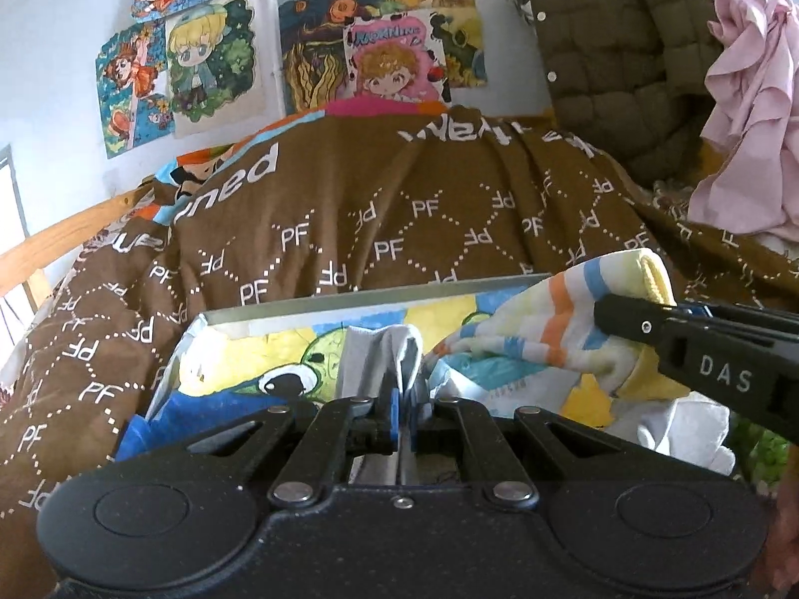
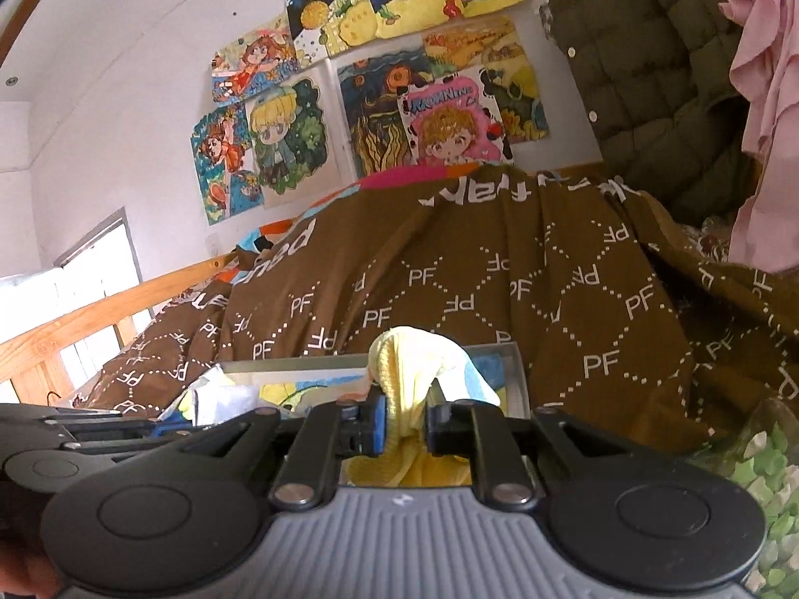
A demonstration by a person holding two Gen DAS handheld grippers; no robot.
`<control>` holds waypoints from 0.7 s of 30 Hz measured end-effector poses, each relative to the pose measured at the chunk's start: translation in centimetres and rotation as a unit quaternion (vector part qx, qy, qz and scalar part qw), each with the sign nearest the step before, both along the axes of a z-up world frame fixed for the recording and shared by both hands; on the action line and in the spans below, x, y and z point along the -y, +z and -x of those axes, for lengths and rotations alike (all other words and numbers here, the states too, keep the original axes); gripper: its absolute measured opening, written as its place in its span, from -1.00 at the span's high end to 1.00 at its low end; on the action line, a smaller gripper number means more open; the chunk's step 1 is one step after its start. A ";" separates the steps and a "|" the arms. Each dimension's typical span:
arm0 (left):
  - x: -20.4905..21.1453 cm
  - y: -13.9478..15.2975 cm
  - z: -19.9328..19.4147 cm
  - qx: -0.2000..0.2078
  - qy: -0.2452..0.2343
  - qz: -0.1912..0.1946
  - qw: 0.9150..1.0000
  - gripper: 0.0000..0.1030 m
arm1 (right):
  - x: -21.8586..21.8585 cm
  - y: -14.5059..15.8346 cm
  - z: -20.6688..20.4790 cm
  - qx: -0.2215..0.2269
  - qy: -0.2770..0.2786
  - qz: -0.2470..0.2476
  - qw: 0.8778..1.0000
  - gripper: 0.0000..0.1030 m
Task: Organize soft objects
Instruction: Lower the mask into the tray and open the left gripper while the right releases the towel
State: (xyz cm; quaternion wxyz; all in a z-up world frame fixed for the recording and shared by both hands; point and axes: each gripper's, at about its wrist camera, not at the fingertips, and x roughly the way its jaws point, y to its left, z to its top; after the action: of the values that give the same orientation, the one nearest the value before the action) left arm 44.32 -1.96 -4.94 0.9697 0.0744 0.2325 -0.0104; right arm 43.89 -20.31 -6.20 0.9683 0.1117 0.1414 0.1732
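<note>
Left gripper (image 1: 402, 412): jaws clenched almost together on a fold of grey-white cloth (image 1: 382, 349) that stands up just ahead of the blue pads.
Right gripper (image 2: 403, 424): jaws a little apart, with a yellow cloth (image 2: 399, 399) between them; the left pad lies against it, and on the right side I cannot tell whether the pad presses.
Right gripper seen from the left wrist: it comes in from the right, its fingertips (image 1: 619, 317) at the yellow edge of a striped cloth (image 1: 539, 319).
Striped cloth: white with orange, blue and yellow bands, ahead and to the right of the left gripper, lifted above the box.
Yellow cloth: it bulges up ahead of the right gripper and hangs down below the jaws; it looks to be the same piece as the striped cloth, though I cannot tell for sure.
Box (image 1: 349, 294): a metal-rimmed box with a cartoon lining, just ahead of both grippers, resting on the bed.
Cover (image 1: 379, 219): brown with white "PF" letters and dotted diamonds, spread over the bed beyond the box.
Bed rail (image 2: 90, 309): pale wood, far left of the right gripper.
Drawings (image 2: 359, 100): coloured cartoon sheets on the white wall, well beyond the bed.
Jacket (image 1: 614, 50): olive, quilted, hanging up and right of the left gripper.
Pink cloth (image 1: 754, 115): hanging at the far right, beside the jacket.
</note>
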 end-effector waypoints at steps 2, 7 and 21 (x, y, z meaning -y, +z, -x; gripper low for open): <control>-0.1 -0.1 -0.1 -0.003 0.003 0.003 1.000 0.92 | 0.0 0.0 -0.1 -0.002 0.001 0.001 1.000 0.62; -0.3 -0.3 -0.2 -0.009 0.009 0.009 1.000 0.79 | -0.1 0.0 -0.3 -0.007 0.002 0.003 1.000 0.50; -0.8 -0.1 -0.5 -0.032 0.035 0.055 0.997 0.44 | 0.5 0.3 -0.6 -0.028 -0.005 0.012 1.000 0.10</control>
State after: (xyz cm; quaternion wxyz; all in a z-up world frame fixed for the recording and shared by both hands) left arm 44.80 -1.18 -5.03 0.9643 0.0128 0.2645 0.0084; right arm 44.45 -20.83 -5.89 0.9660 0.1060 0.1697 0.1636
